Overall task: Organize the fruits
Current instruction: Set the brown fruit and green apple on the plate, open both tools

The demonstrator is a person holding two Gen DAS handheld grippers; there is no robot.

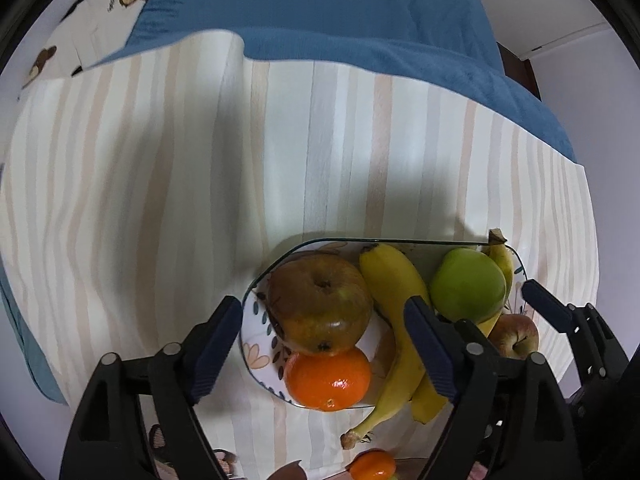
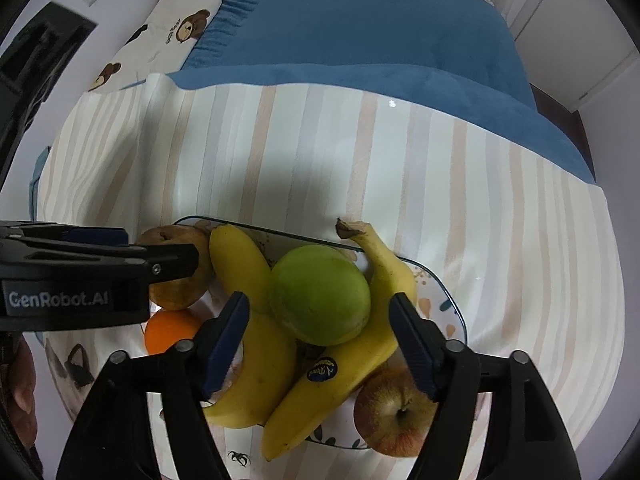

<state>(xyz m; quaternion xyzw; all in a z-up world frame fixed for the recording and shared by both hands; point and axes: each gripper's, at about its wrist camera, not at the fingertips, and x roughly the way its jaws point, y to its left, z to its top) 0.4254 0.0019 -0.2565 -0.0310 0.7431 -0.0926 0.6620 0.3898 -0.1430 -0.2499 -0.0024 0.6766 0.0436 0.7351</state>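
Note:
A patterned plate (image 1: 256,344) on a striped cloth holds a brownish apple (image 1: 320,304), an orange (image 1: 328,378), two bananas (image 1: 396,320), a green apple (image 1: 466,284) and a red apple (image 1: 514,334). My left gripper (image 1: 322,305) points down over the brownish apple. It is open, its blue pads clear of the fruit on both sides. My right gripper (image 2: 320,300) is open over the green apple (image 2: 320,294), which rests on the bananas (image 2: 360,360). Its pads do not touch the fruit. The red apple (image 2: 394,412) lies at the plate's (image 2: 440,300) near right rim.
The striped cloth (image 1: 160,200) covers a bed with a blue blanket (image 1: 340,20) and a bear-print pillow (image 2: 184,20) behind. A small orange fruit (image 1: 372,466) lies off the plate at the bottom edge. The left tool's black housing (image 2: 76,300) crosses the right wrist view's left side.

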